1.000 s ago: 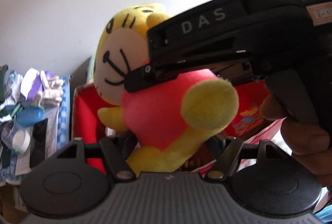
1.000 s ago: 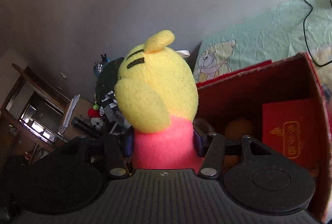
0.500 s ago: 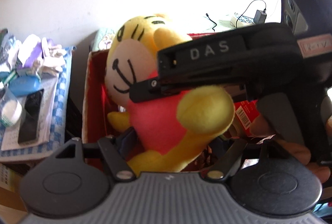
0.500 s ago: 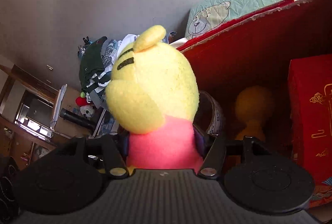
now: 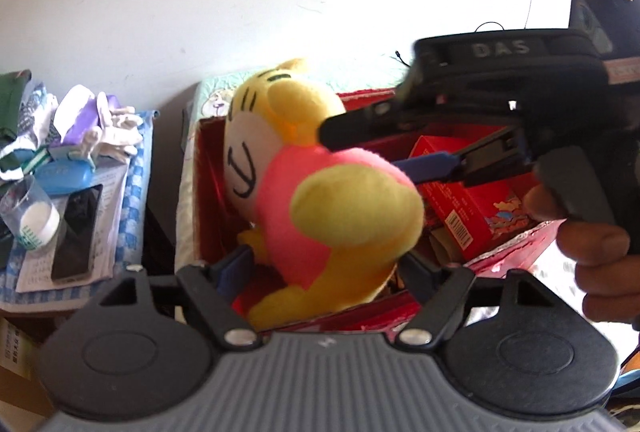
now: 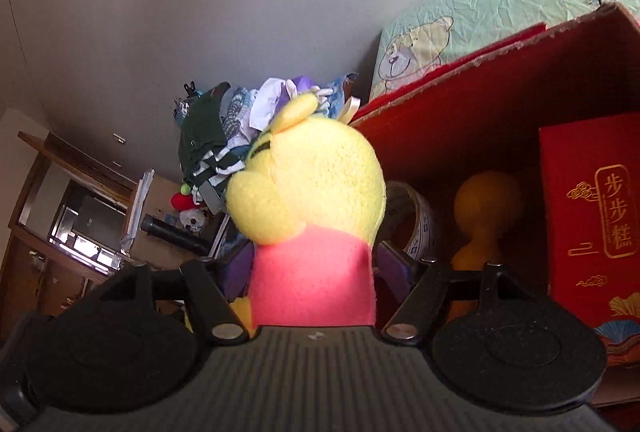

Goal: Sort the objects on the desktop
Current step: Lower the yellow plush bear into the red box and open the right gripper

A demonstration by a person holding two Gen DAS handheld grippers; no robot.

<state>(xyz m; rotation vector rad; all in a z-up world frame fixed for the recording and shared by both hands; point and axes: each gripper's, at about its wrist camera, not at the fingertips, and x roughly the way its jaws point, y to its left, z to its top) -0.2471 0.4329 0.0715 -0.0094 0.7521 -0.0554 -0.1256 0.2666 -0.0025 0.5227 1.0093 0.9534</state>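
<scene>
A large red cardboard box [image 5: 208, 191] stands open, and its inner wall [image 6: 480, 103] fills much of the right wrist view. Behind it lies a pale green sheet printed with a bear [image 6: 416, 47]. To the left of the box, in the left wrist view, a blue checked cloth [image 5: 136, 167] carries a pile of clutter: a dark phone-like slab [image 5: 76, 232], a clear cup holding something white [image 5: 38, 220] and crumpled white and purple fabric [image 5: 92, 115].

The plush toy [image 5: 332, 199], yellow with a pink body and a drawn smiling face, hangs over the open box, tilted with its face toward the left. Both tools are on it. The left tool [image 5: 324, 268] has the toy's lower body between its blue pads; whether they press on it I cannot tell. The right tool [image 6: 316, 264] has the pink torso [image 6: 312, 280] between its fingers, and its jaws are opening, with the pads seeming just clear of the fabric. From the left wrist view the right tool [image 5: 384, 147] reaches in from the right, a hand [image 5: 592, 248] around its black grip.

Inside the box stand a red gift carton with gold lettering [image 6: 592, 216], a yellow-orange rounded figure [image 6: 484, 220] and a roll of printed tape [image 6: 416, 224] beside the toy's head.
</scene>
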